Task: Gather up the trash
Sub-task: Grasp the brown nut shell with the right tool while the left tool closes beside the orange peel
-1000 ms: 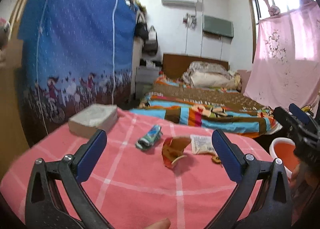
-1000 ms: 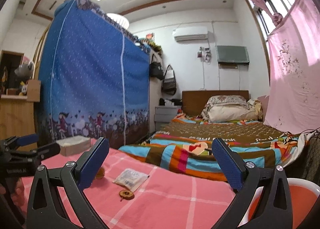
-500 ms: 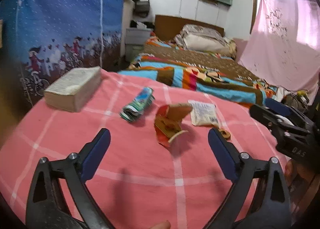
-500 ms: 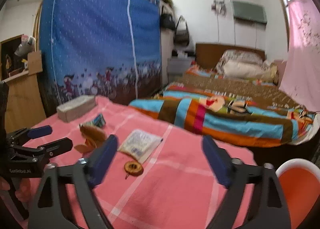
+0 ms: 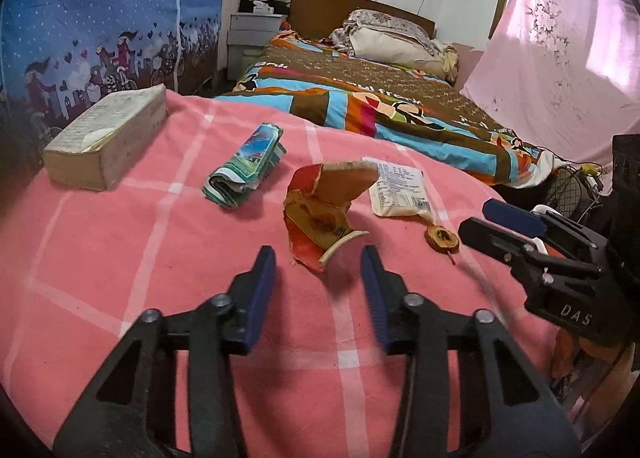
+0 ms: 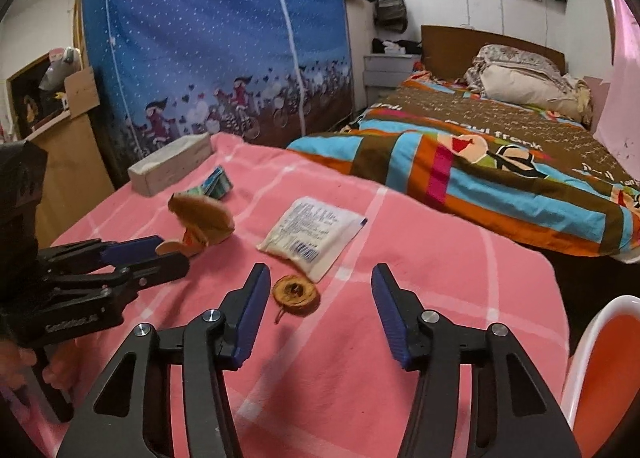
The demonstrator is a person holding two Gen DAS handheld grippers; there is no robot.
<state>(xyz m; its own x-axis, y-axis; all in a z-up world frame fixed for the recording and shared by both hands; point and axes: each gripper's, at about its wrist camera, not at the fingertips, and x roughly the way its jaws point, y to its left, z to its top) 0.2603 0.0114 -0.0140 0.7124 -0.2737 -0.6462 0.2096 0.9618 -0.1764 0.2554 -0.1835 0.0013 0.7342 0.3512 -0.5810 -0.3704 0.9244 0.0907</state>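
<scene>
From the left wrist camera, the left gripper (image 5: 318, 286) hangs low over the pink checked tabletop (image 5: 120, 250), jaws partly open and holding nothing. Right beyond its tips sits a crumpled red and orange paper cup (image 5: 326, 213), lying on its side, just short of the gap between the jaws. Further left is a folded green and blue wrapper (image 5: 244, 167), and far left a thick old book (image 5: 106, 141), which looks more like a belonging than trash. To the right of the cup lies a white sachet (image 5: 400, 187), and nearer, a small round brown scrap (image 5: 442, 238). The right gripper (image 5: 476, 217) comes in from the right edge, near that scrap.

Over to the right wrist camera: the right gripper (image 6: 320, 306) is wide open and empty, and the round brown scrap (image 6: 295, 292) lies on the cloth just beyond the jaws, nearer the left one. The white sachet (image 6: 314, 232) lies just past it, the crumpled cup (image 6: 202, 219) off to the left, touching or nearly touching the tip of the left gripper (image 6: 158, 252). At the near right corner, an orange bin with a white rim (image 6: 600, 362) waits beside the tabletop.

By my reckoning, this job is at its very start: all four pieces of trash lie on the cloth, nothing is gripped, and nothing shows in the visible part of the bin. Both grippers look lined up for first pickups.
</scene>
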